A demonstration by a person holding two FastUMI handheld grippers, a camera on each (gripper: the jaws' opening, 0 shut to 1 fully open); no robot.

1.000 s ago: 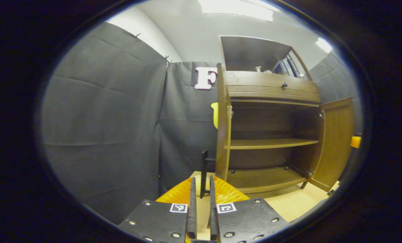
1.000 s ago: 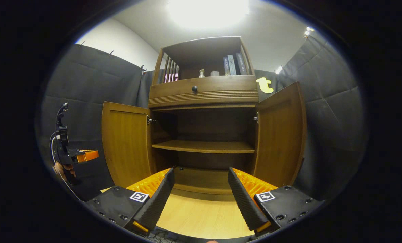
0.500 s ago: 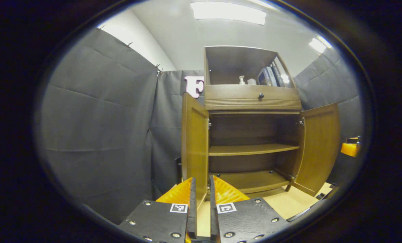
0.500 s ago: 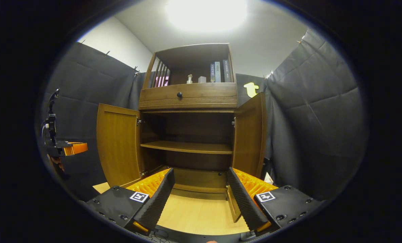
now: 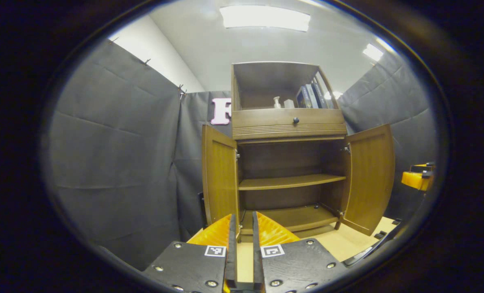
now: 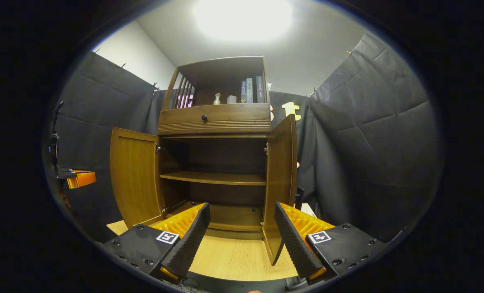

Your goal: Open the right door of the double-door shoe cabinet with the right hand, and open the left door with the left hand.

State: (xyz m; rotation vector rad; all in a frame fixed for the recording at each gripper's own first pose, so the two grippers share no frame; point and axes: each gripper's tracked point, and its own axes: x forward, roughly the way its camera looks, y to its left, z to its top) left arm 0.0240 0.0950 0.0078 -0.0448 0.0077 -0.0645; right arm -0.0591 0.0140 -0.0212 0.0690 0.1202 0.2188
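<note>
Both grippers have backed away from the shoe cabinet (image 5: 286,126), which now sits smaller and more centred than a second ago. The left door (image 5: 219,175) and right door (image 6: 280,179) stand swung wide. The left gripper (image 5: 242,244) is nearly closed on nothing; the right gripper (image 6: 240,236) is spread, empty. The task looks complete.

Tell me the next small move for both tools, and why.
Probably just ease both back and stop. The left door and right door both stand wide open, baring the shelf. The left tool is nearly closed on nothing; the right tool is open, holding nothing.
</note>
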